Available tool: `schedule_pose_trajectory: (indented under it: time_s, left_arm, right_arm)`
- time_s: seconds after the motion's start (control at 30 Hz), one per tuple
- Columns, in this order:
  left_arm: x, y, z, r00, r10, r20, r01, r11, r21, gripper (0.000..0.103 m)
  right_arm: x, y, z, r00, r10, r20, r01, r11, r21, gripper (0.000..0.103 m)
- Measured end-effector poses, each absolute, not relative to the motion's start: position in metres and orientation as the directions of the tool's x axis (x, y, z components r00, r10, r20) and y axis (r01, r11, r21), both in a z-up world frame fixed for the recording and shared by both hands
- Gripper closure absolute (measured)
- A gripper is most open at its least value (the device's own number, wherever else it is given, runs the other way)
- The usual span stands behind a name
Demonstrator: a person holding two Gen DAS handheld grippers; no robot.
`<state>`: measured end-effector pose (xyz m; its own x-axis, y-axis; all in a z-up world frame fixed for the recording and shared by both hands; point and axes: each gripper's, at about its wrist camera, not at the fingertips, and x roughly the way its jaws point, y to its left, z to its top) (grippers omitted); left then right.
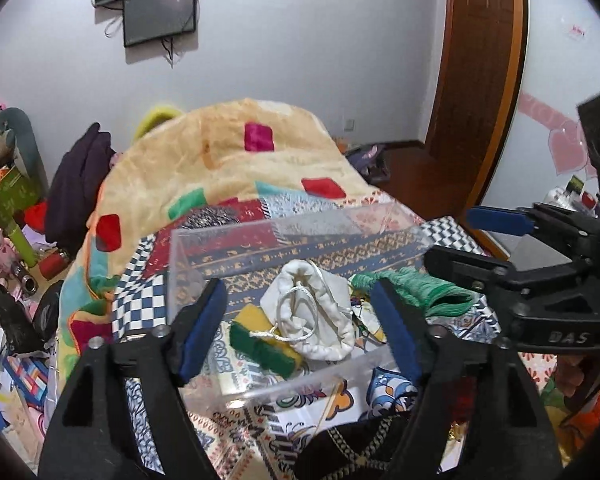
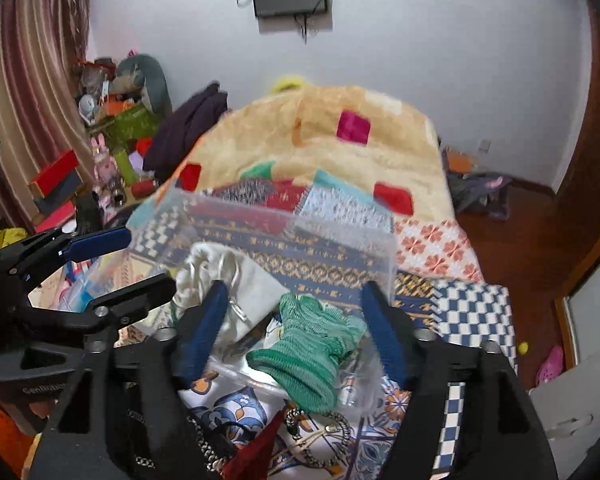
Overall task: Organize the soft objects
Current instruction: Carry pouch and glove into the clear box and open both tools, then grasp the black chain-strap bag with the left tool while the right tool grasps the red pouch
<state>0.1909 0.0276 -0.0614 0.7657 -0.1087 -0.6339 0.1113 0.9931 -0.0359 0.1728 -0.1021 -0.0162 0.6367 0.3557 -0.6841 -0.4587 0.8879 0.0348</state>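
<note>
A clear plastic box (image 1: 196, 240) sits on the patterned bed. Inside it lie a white drawstring pouch (image 1: 320, 316), a yellow and green sponge (image 1: 266, 338) and a green knitted cloth (image 1: 420, 286) draped at its right side. My left gripper (image 1: 300, 320) is open above the box, its blue pads either side of the pouch. My right gripper (image 2: 294, 326) is open, with the green knitted cloth (image 2: 308, 356) between its fingers and the pouch (image 2: 236, 284) to the left. The box (image 2: 340, 236) also shows there. Each gripper appears in the other's view.
A dark cloth with a gold chain (image 1: 356, 448) lies on the bed below the box; it shows with a red cloth (image 2: 260, 452) in the right wrist view. A peach blanket (image 1: 220, 152) is heaped behind. Cluttered toys and boxes (image 1: 8, 208) stand left; a wooden door (image 1: 476, 80) right.
</note>
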Motion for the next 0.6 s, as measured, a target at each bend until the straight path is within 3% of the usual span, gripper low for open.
schedule_pose_trajectory:
  time_s: [0.17, 0.37, 0.6]
  left_arm:
    - [0.164, 0.034, -0.05, 0.797, -0.109, -0.594, 0.104, 0.994, -0.043, 0.008]
    - [0.141, 0.035, -0.063, 0.782, -0.102, -0.614, 0.113, 0.993, -0.021, 0.006]
    - [0.126, 0.034, -0.094, 0.733, -0.109, -0.671, 0.124, 0.992, -0.026, 0.006]
  right_arm:
    - [0.147, -0.111, -0.002, 0.673, 0.369, -0.641, -0.465, 0.885, 0.021, 0.025]
    - [0.121, -0.118, -0.008, 0.68, 0.368, -0.634, -0.466, 0.884, 0.014, 0.021]
    - [0.11, -0.117, -0.044, 0.622, 0.35, -0.7, -0.463, 0.886, 0.032, 0.021]
